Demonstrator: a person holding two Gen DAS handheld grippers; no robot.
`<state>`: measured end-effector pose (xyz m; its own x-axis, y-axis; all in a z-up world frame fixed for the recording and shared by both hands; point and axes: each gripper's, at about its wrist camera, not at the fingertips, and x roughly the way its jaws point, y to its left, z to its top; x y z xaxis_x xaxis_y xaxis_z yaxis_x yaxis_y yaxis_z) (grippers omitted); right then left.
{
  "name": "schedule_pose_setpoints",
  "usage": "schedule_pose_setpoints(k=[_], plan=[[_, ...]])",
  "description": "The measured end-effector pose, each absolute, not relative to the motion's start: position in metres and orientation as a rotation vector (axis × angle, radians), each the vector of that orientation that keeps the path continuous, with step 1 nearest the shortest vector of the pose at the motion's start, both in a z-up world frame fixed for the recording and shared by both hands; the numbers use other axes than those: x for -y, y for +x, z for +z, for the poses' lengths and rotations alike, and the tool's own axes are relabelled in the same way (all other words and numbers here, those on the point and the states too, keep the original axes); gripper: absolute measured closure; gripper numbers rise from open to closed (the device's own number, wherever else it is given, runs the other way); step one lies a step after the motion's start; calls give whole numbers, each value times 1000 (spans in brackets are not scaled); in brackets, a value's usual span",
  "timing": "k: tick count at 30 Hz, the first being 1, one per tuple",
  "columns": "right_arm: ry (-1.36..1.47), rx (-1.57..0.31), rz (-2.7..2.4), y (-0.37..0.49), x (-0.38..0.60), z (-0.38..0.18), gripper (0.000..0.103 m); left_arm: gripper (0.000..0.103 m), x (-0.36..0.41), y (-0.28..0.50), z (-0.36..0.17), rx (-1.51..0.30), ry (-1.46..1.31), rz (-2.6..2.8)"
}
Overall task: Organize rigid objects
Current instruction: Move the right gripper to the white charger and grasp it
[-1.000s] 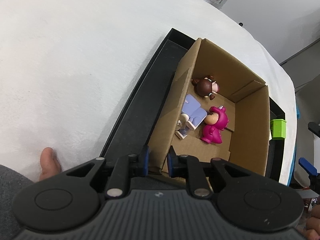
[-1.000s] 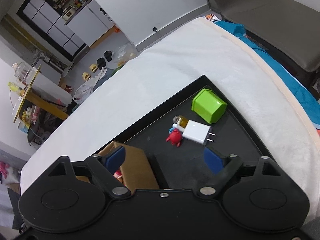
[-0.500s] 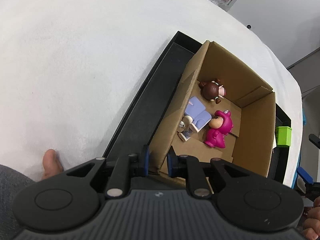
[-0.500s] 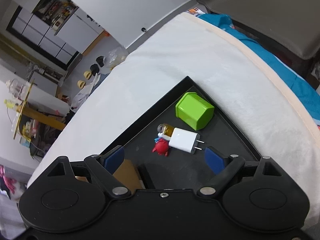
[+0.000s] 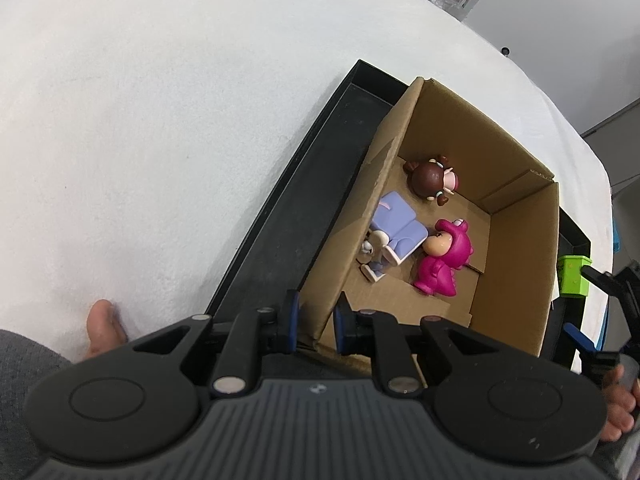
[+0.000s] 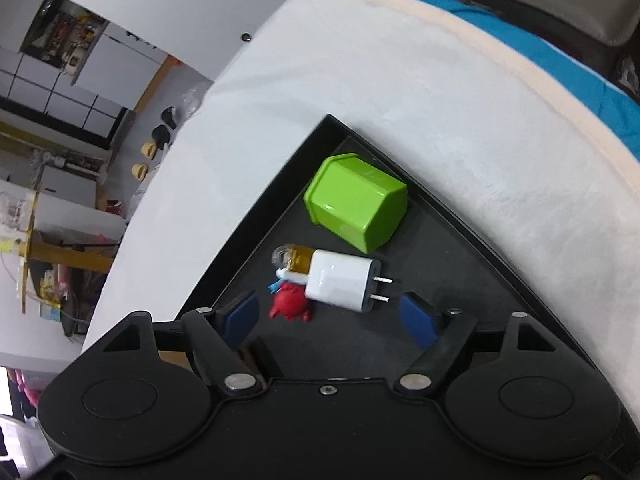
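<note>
While the left hand-held gripper (image 5: 316,326) stays where it was a second ago, its blue pads pinched on the near wall of the cardboard box (image 5: 516,240), the right hand-held gripper (image 6: 330,316) has dropped closer to the black tray (image 6: 460,220). Its jaws are closing, narrower than before, with nothing pressed between them yet. Just ahead of its fingertips lie the white charger (image 6: 342,282), prongs toward the right finger, and the red figure (image 6: 290,302) beside the left finger; both now look larger and nearer. Beyond them, the green container (image 6: 356,208) lies on its side. Inside the box, ahead of the left hand-held gripper, rest a pink figure (image 5: 440,260), a brown-haired figure (image 5: 430,178) and a lilac toy (image 5: 398,228), unchanged.
</note>
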<state>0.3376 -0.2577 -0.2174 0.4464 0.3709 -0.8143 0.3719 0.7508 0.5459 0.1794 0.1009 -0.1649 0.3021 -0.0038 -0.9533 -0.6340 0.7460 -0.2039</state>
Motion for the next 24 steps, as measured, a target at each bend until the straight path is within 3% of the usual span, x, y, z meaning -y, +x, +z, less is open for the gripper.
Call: schedule_pose_setpoints(k=[2,18,20,24], plan=[[756,-1152,-11,345,255,-224,32,87,-100,181,-165,-1210,-630,457],[428,-1222,-62,369,212,-235,32,87,-99,183,-168,-1218,-633,457],[355,-1224,-49,367,206,-235,38,87,-99,183,-167,-1216,-634,461],[347,-1238,-43,358,207,-233,38,87,-99,182,-167,-1215,-639,461]])
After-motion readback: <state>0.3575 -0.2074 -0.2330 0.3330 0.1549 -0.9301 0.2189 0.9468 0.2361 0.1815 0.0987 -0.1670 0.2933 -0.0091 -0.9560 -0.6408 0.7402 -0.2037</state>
